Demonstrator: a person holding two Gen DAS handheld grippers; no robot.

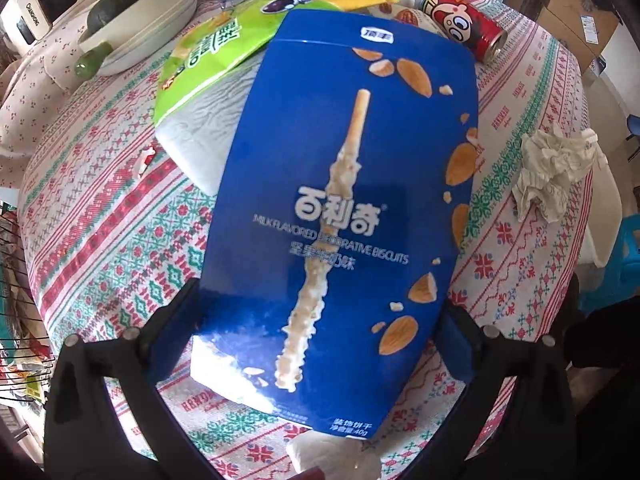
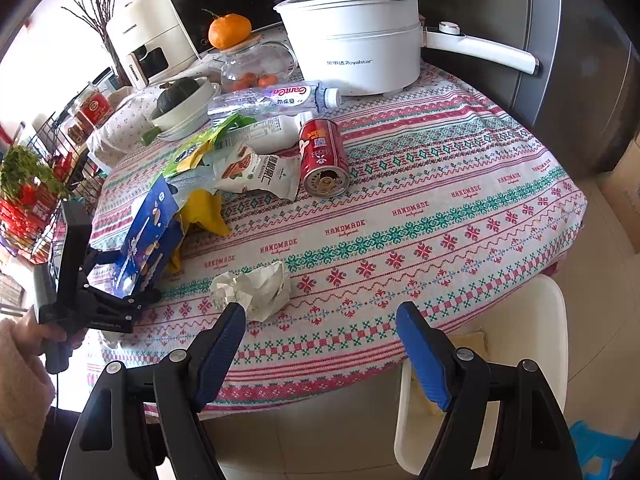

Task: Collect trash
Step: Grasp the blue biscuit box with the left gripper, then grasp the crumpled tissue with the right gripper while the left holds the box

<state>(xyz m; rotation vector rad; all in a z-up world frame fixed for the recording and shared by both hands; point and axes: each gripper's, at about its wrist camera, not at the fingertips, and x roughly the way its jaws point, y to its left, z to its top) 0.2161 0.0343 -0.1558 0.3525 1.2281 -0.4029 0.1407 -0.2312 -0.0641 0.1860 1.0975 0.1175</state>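
Left tool (image 1: 316,320): clamped across the lower end of the flat blue cardboard biscuit box (image 1: 340,184), box tilted above the patterned cloth-covered table (image 2: 420,208).
Right tool (image 2: 320,344): jaws wide, empty, just short of the crumpled white paper wad (image 2: 256,286).
Near the box: green snack pouch (image 1: 208,52); beyond it, red drink can (image 2: 322,156).
Advice: keep the box level; centre the wad between the pads before closing.
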